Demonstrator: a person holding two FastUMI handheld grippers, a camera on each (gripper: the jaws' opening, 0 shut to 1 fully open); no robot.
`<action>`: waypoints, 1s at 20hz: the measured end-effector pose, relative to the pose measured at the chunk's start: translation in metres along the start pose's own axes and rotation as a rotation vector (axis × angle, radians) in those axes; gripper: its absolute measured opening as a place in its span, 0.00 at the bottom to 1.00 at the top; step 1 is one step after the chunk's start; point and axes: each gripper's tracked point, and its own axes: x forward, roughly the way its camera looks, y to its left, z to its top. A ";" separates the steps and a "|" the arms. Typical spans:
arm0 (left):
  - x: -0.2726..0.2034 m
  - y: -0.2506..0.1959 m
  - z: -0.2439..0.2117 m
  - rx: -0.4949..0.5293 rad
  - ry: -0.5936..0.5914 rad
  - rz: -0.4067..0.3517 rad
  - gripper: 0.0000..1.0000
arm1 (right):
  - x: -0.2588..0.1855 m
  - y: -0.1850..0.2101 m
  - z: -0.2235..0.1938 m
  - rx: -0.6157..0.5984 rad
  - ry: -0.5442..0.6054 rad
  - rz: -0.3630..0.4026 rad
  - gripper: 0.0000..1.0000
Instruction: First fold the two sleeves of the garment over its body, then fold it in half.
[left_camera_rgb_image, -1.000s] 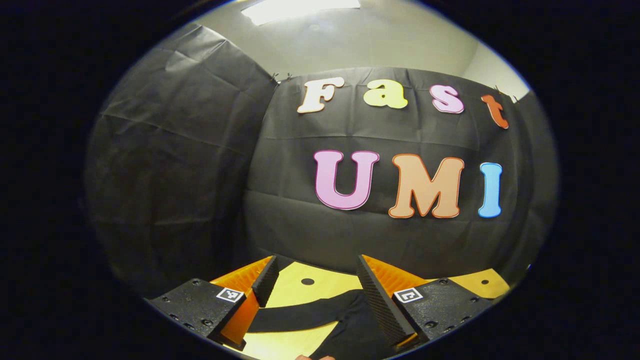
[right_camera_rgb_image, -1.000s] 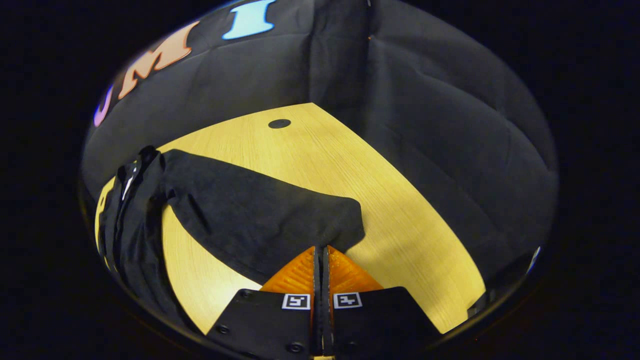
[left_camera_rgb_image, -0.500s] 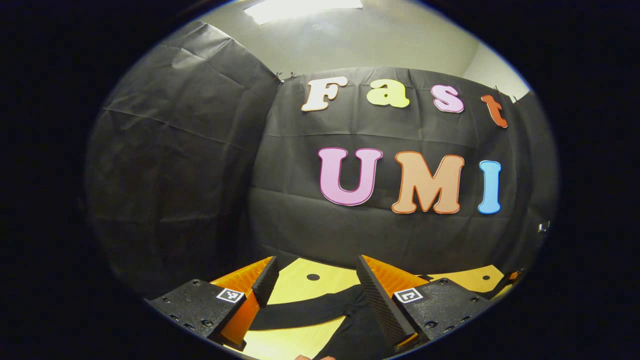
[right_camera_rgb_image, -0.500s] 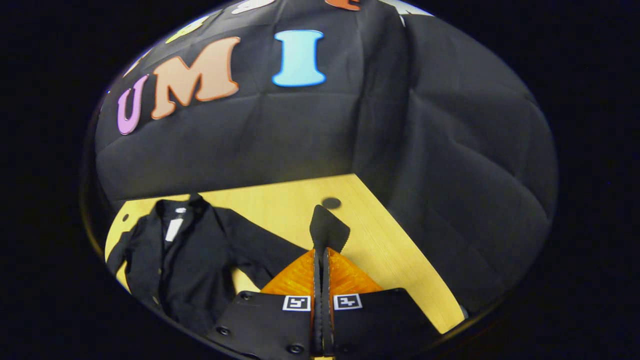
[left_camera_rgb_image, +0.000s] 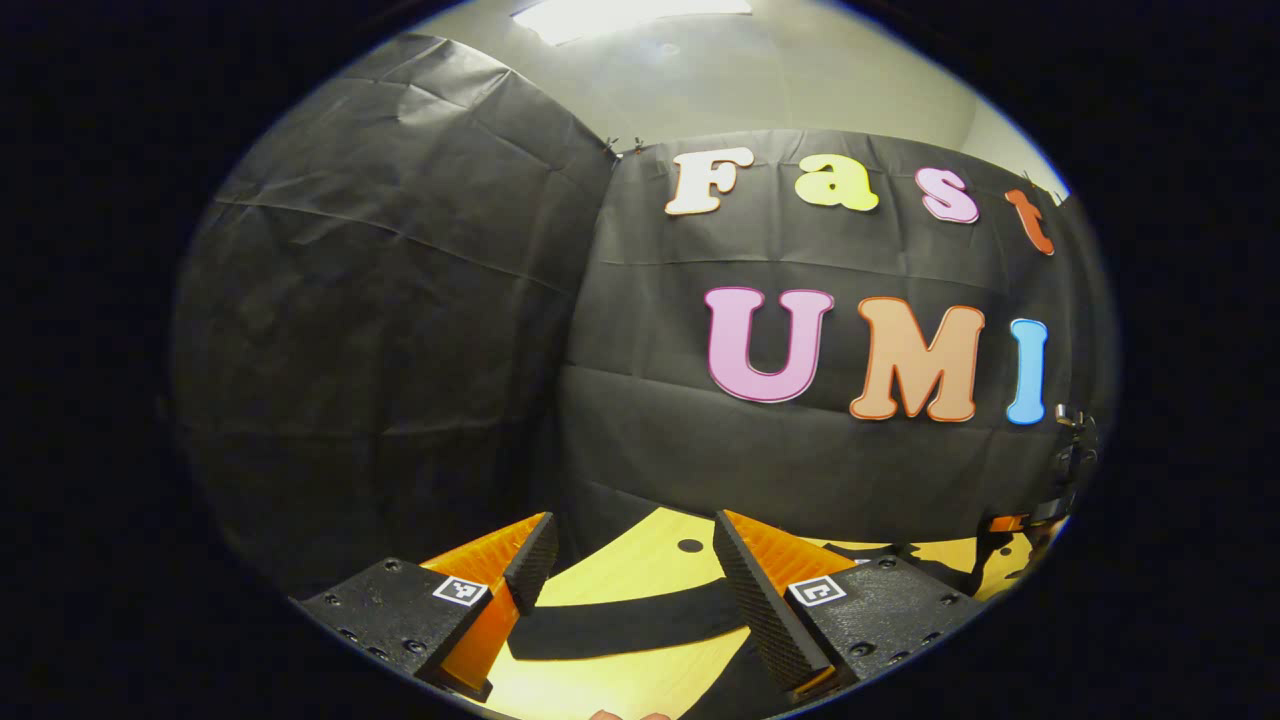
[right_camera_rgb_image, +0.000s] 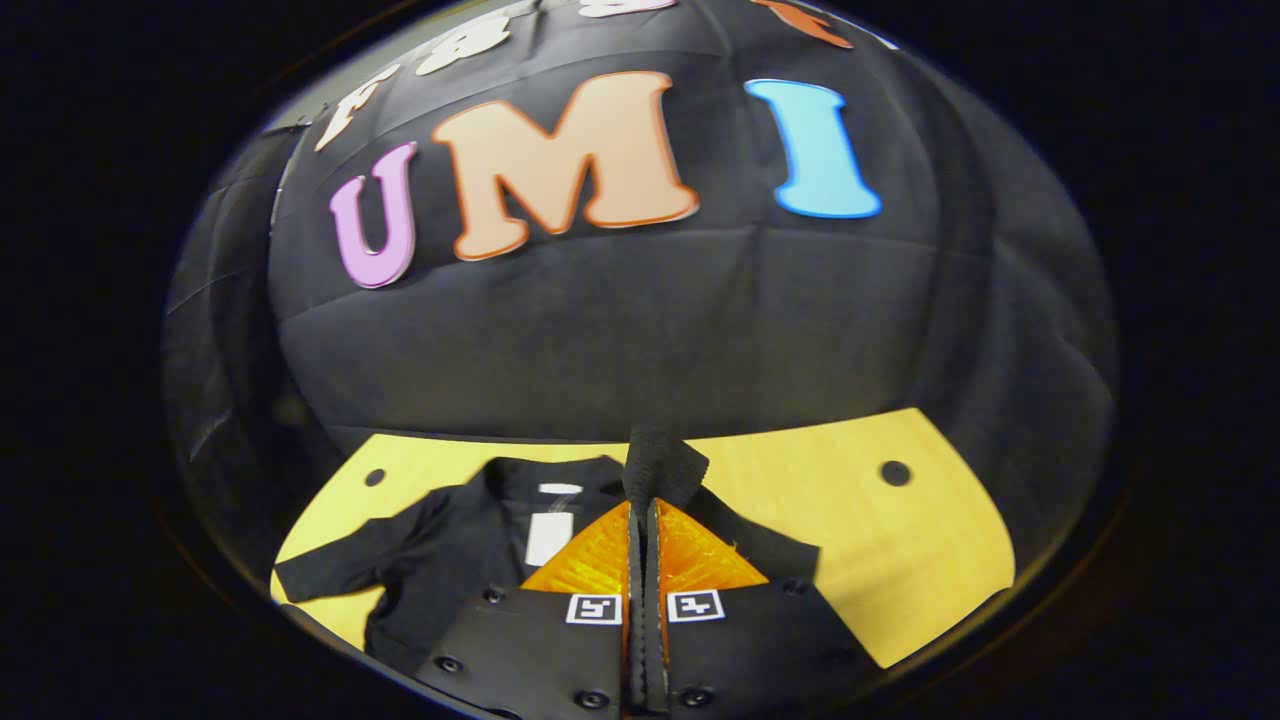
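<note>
In the right gripper view we see our right gripper (right_camera_rgb_image: 643, 505) with both orange fingers (right_camera_rgb_image: 600, 555) pressed together on the cuff end of one sleeve (right_camera_rgb_image: 660, 465), which sticks up past the tips as a small black flap. The held sleeve sits lifted over the shirt (right_camera_rgb_image: 470, 555), above the collar area and just beside the white tag (right_camera_rgb_image: 548, 538) inside the neck. The shirt is black and lies flat on the yellow wood table (right_camera_rgb_image: 900, 560), collar toward the black cloth wall (right_camera_rgb_image: 700, 330). Its other sleeve (right_camera_rgb_image: 345, 570) stretches out flat toward the left side of that view, touching the table. Two dark round holes (right_camera_rgb_image: 894, 473) show in the tabletop, one on each side of the shirt. In the left gripper view we see our left gripper (left_camera_rgb_image: 632, 545) with its fingers (left_camera_rgb_image: 760, 600) spread well apart, nothing between them, held above the table (left_camera_rgb_image: 640, 570). Below the gap a flat black sleeve (left_camera_rgb_image: 625, 625) runs across the wood, apart from both fingers. Far right in that view the right gripper (left_camera_rgb_image: 1040, 510) shows small at the edge, with dark cloth hanging under it; we cannot tell its finger state from there. A bit of a hand (left_camera_rgb_image: 630, 714) shows at the bottom edge.
</note>
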 end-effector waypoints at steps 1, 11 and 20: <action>0.000 0.010 -0.002 0.001 0.008 0.018 0.92 | 0.010 0.024 0.001 -0.011 0.004 0.034 0.02; -0.001 0.092 -0.019 0.033 0.063 0.184 0.92 | 0.079 0.193 -0.062 -0.021 0.137 0.272 0.02; 0.006 0.097 -0.038 0.016 0.107 0.203 0.92 | 0.080 0.232 -0.109 0.031 0.251 0.430 0.03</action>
